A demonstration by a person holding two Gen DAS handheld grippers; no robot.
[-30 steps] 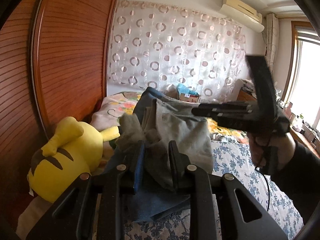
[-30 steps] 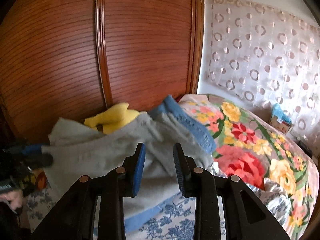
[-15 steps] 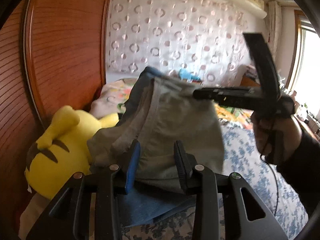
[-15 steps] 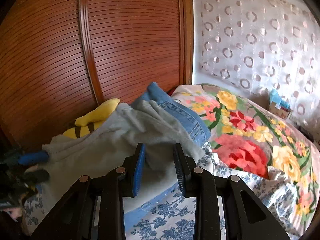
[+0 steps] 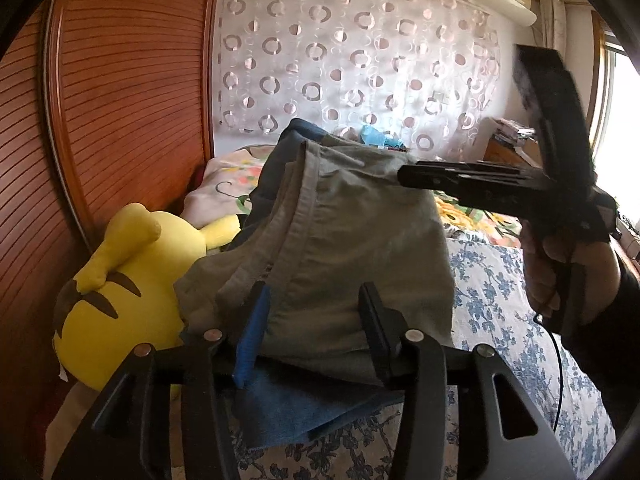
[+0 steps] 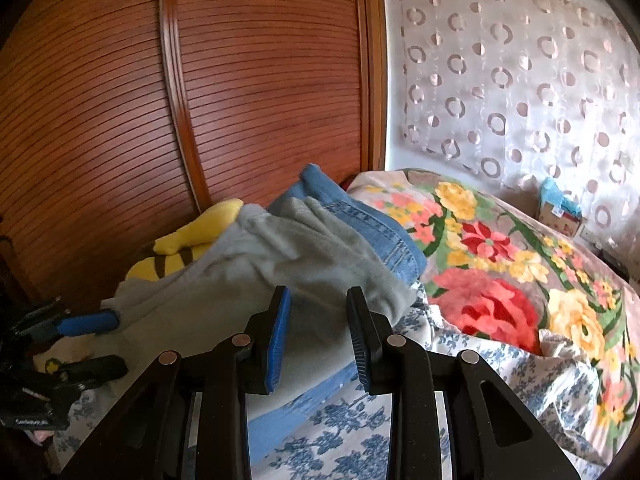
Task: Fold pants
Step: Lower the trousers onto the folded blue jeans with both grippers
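Your left gripper (image 5: 310,330) has its jaws spread wide apart, and the grey pants (image 5: 344,248) fill the gap between them without being pinched; the blue pad (image 5: 252,340) sits against the cloth on one side, the black finger on the other. From the right wrist view, the same tongs show at the far left edge, one blue-tipped finger (image 6: 86,323) touching the hem of the grey cloth and the other black one lower down, clear of it.

Your right gripper (image 6: 318,334) is also parted, with a plain gap between its pads. It hangs just above the pants, and from this angle you cannot tell whether the tips touch the fabric. In the left wrist view its black fingers reach in from the right to the upper edge of the grey cloth, with your right hand (image 5: 560,264) on the handle.

The pants lie heaped in a rumpled mound on top of blue jeans (image 6: 372,220), which rest on the bedsheet (image 6: 344,432) printed with blue flowers. A yellow plush toy (image 5: 120,280) lies beside the pile, against the wooden wardrobe (image 6: 260,80). A flowered blanket (image 6: 492,280) covers the bed beyond, under a curtain (image 5: 360,60) patterned with circles.
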